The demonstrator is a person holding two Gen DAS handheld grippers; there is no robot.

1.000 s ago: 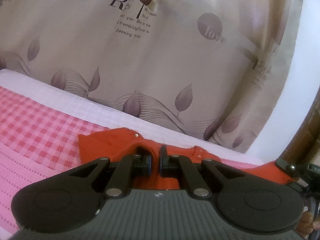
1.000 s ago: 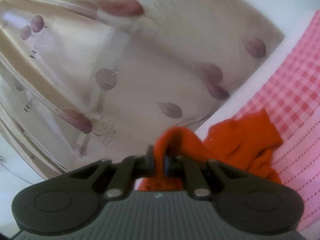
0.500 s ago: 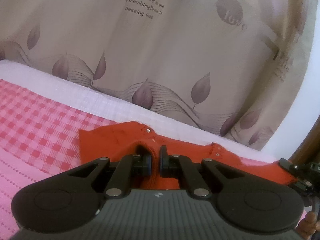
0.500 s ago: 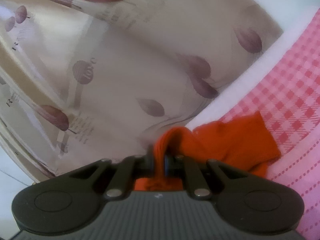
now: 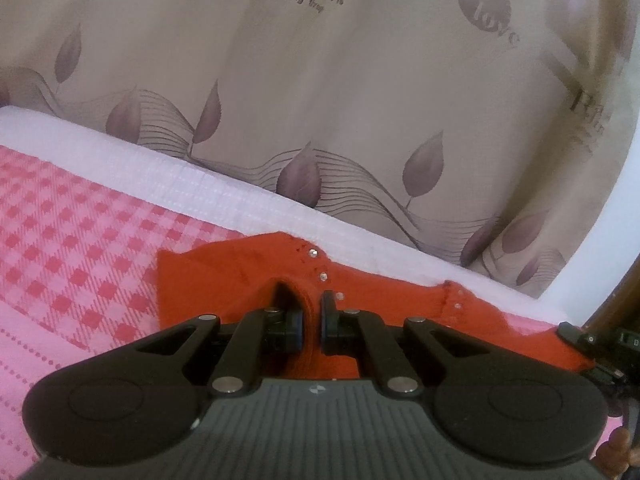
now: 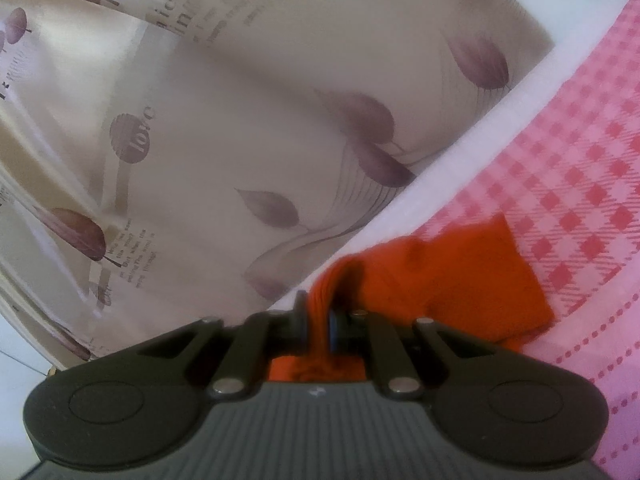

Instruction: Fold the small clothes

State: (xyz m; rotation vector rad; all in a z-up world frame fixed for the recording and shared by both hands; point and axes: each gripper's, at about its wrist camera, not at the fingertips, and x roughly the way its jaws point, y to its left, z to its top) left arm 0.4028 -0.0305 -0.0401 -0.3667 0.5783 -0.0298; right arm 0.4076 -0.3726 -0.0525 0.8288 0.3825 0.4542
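Note:
A small orange knit garment point(image 5: 240, 264) with a row of shiny studs lies near the far edge of a pink checked bed cover point(image 5: 72, 240). My left gripper point(image 5: 310, 320) is shut on a raised fold of the garment near the studs. In the right wrist view the same orange garment point(image 6: 460, 276) spreads out to the right on the pink cover point(image 6: 580, 184). My right gripper point(image 6: 318, 320) is shut on a ribbed edge of it, which bunches up between the pads. The other gripper's dark body point(image 5: 600, 340) shows at the right edge of the left wrist view.
A white strip of bedding point(image 5: 180, 176) runs along the far edge of the cover. Behind it hangs a beige curtain point(image 5: 360, 80) printed with purple leaves and text, filling most of the right wrist view as the curtain point(image 6: 240, 120) too. A white wall point(image 5: 600, 248) stands right.
Both grippers have sunk toward the bed while still gripping the garment. The garment now lies flatter and more spread out on the cover, with more studs showing.

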